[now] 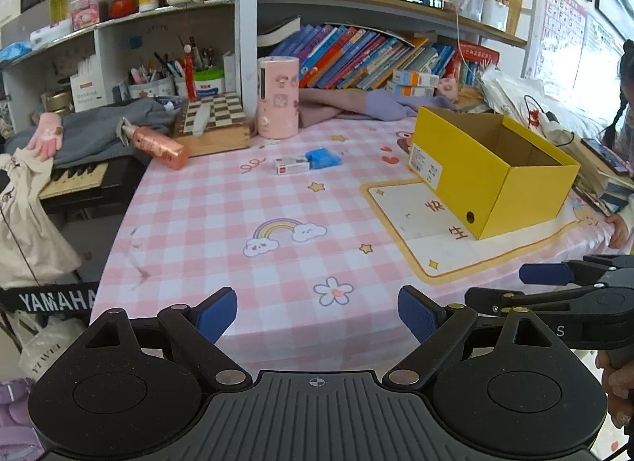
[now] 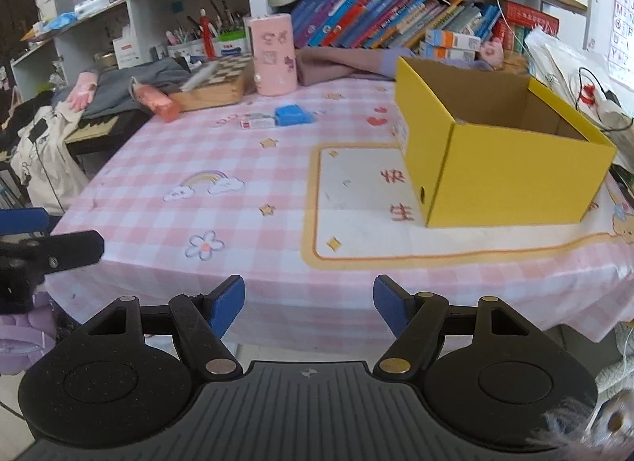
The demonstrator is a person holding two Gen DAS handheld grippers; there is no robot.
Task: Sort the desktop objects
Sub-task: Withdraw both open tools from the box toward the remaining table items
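Note:
An open yellow cardboard box point(image 1: 491, 167) point(image 2: 503, 167) stands on the right of the pink checked tablecloth point(image 1: 222, 223) point(image 2: 257, 167). Far back lie a small white box point(image 1: 291, 165) point(image 2: 256, 122) and a blue object point(image 1: 324, 158) point(image 2: 293, 115) side by side. A pink cylinder tin point(image 1: 277, 97) point(image 2: 273, 54) stands upright behind them, and a rose-gold bottle point(image 1: 158, 146) point(image 2: 158, 102) lies at the table's back left. My left gripper point(image 1: 317, 316) is open over the near table edge, holding nothing. My right gripper point(image 2: 309, 304) is open too, also at the near edge and with nothing in it.
A wooden chessboard box point(image 1: 214, 120) point(image 2: 222, 80) and grey cloth point(image 1: 99, 128) sit at the back left, over a keyboard point(image 1: 71, 179). Leaning books point(image 1: 356, 56) point(image 2: 376, 17) line the shelf behind. A person's hand point(image 1: 620, 229) rests on the table's right edge. Bags hang off the left side.

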